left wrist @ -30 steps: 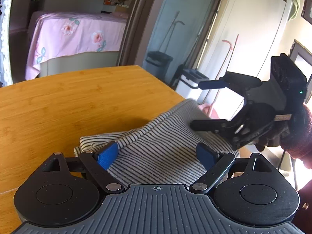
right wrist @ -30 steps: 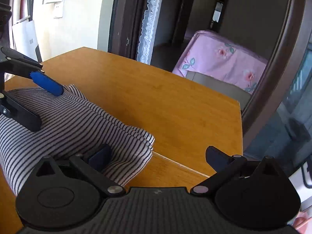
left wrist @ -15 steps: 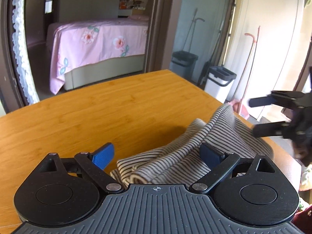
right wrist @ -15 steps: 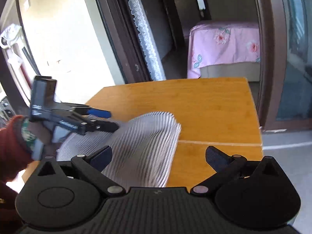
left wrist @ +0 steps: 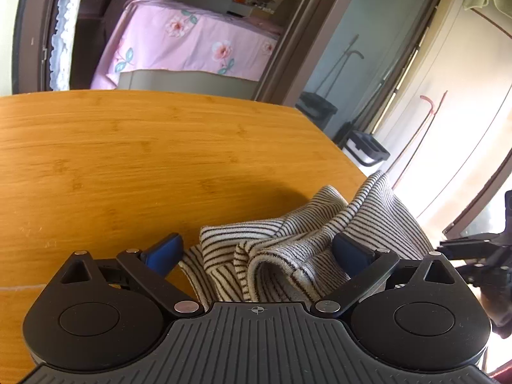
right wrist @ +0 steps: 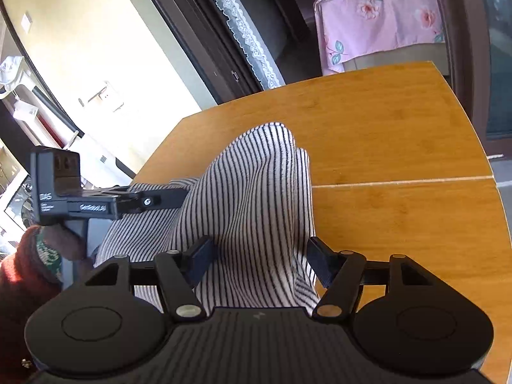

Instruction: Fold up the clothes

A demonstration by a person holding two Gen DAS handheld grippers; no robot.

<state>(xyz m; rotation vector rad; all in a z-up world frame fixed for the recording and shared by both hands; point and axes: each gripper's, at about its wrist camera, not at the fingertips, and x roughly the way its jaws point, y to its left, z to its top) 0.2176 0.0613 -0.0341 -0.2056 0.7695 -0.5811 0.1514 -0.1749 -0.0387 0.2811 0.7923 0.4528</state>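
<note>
A folded black-and-white striped garment (left wrist: 288, 249) lies bunched at the near edge of the wooden table (left wrist: 128, 166). My left gripper (left wrist: 256, 252) is open, its jaws wide on either side of the garment's folded edge. In the right wrist view the same garment (right wrist: 252, 198) rises between the jaws of my right gripper (right wrist: 259, 260), which stand open around it, partly closed in. The left gripper's body (right wrist: 64, 188) shows at the left there, its fingers reaching into the cloth. The right gripper shows dimly at the right edge of the left wrist view (left wrist: 476, 256).
The table has a seam line (right wrist: 400, 182) and its edge drops off at the right (right wrist: 489, 166). Beyond it are a bed with a pink floral cover (left wrist: 192, 44), a lace curtain (right wrist: 243, 32), a bin (left wrist: 364, 150) and brooms.
Both grippers have moved in on the garment. The right gripper's jaws have narrowed around the cloth, and the garment now stands bunched up between them. The left gripper has stayed open.
</note>
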